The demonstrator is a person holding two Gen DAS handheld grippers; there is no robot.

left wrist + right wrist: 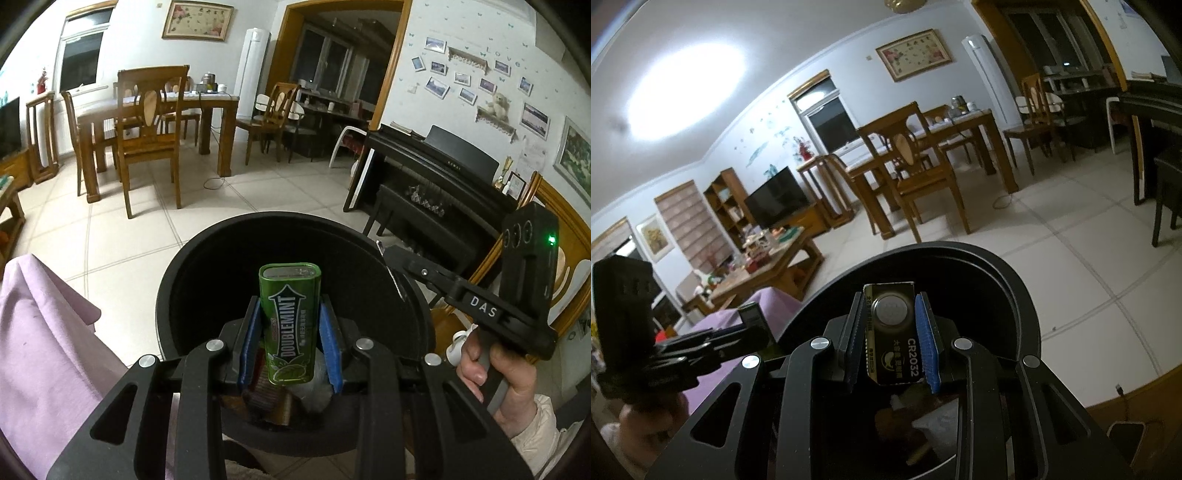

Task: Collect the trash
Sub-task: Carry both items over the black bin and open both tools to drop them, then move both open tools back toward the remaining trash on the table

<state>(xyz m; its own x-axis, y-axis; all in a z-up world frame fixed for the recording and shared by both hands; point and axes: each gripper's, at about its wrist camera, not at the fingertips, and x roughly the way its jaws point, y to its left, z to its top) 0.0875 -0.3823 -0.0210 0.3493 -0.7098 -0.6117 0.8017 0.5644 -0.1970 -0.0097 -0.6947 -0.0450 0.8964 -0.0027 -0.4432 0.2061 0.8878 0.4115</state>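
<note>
Pale floor tiles [122,236] spread toward a wooden dining table [207,107] and its chairs, and a round black trash bin [207,258] stands close in front of both cameras. From the left wrist, the left gripper [290,332] pinches a green Doublemint tin [291,325] upright between its blue pads, held over the bin's open mouth; this view alone shows a black piano [436,177] to the right and the person's right hand [495,376] around the other tool's handle. From the right wrist, the right gripper [892,332] clamps a CR2032 battery card [892,332] above the same bin [1015,280]; only here do a television [775,199] and a cluttered coffee table [768,254] appear. Some litter lies dimly inside the bin.
</note>
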